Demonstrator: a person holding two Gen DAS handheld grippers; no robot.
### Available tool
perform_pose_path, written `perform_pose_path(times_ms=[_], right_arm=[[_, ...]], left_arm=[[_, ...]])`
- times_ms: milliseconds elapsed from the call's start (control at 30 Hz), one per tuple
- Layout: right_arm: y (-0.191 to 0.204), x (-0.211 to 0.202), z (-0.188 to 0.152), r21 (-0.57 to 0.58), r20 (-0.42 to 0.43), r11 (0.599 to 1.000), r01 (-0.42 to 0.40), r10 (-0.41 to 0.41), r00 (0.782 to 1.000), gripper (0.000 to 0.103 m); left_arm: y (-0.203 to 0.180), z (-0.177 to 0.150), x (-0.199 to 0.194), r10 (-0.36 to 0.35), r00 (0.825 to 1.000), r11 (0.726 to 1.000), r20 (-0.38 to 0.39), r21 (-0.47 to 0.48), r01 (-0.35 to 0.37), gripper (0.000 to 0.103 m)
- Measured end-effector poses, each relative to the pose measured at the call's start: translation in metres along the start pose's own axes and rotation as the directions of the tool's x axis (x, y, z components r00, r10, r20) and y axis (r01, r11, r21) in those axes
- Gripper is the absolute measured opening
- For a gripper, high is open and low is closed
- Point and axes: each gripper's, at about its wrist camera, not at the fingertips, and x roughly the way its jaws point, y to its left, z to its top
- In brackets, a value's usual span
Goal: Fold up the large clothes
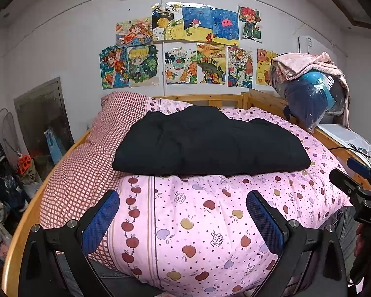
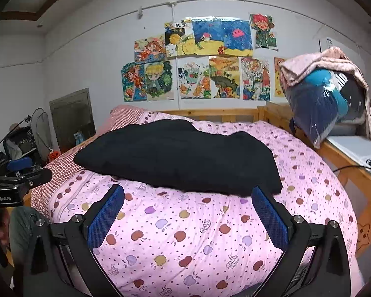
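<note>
Left gripper (image 1: 183, 212) and right gripper (image 2: 188, 212) are held level above the pink quilt (image 1: 210, 222), jaws spread wide, nothing gripped. Folded black garment (image 1: 207, 143) is laid mid-bed beyond both. Bagged bundle (image 1: 311, 94) is perched at the right rail.
</note>
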Motion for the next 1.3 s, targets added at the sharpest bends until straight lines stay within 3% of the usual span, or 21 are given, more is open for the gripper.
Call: perform_pose_path(times_ms=[500, 1300], right_arm=[[-0.008, 0.025, -0.014, 0.026, -0.012, 0.999, 0.036, -0.036, 0.999, 0.101], [-0.01, 0.04, -0.021, 0.032, -0.036, 0.998, 0.054, -0.053, 0.998, 0.101]], left_arm=[[-0.005, -0.015, 0.02, 0.022, 0.999, 1.0, 0.04, -0.001, -0.022, 0.103], [-0.008, -0.021, 0.038, 0.04, 0.999, 0.999, 0.019, -0.011, -0.04, 0.103]])
